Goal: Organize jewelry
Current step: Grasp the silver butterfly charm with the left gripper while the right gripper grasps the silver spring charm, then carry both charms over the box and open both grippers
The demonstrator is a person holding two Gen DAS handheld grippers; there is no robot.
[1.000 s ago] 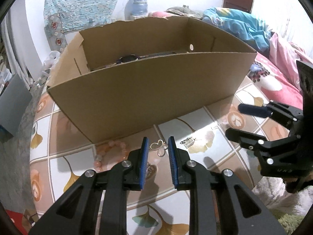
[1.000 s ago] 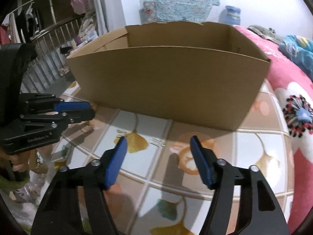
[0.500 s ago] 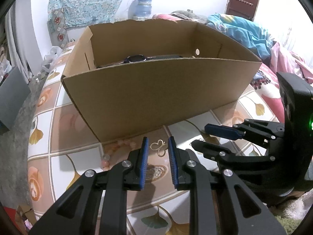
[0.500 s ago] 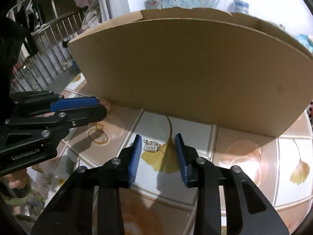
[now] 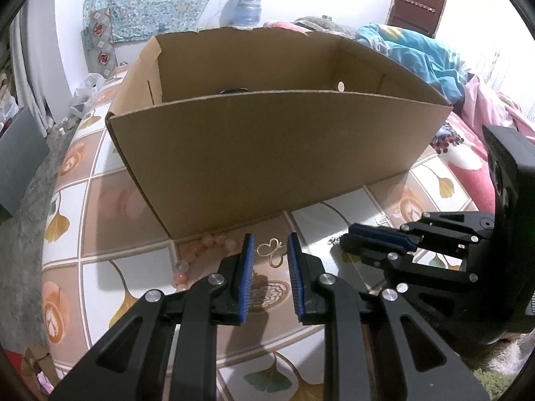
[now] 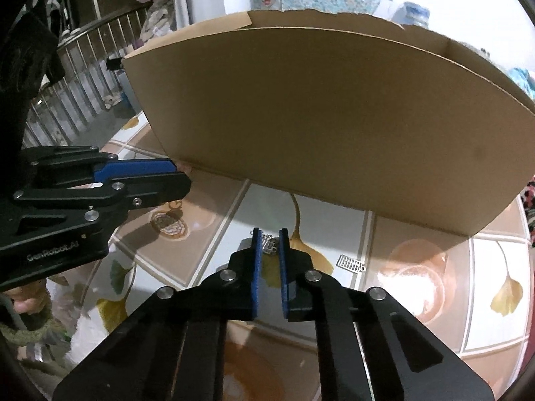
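While the left gripper [image 5: 267, 254] hangs with its blue pads spread on either side of a thin gold butterfly ring [image 5: 271, 250] lying flat on the tiled table [image 5: 127, 197], a pink bead bracelet [image 5: 200, 254] curls just beside it at the foot of the cardboard box [image 5: 267, 153]. That wire loop looks light and easily bent (a gentle pinch across its rim seems wisest).

From the right wrist, the right gripper [image 6: 269, 245] has its pads nearly together around a small silver earring [image 6: 269, 244], apparently pinched; a second silver piece [image 6: 351, 263] lies near on the table. Tiny and slippery, it could squirt out.
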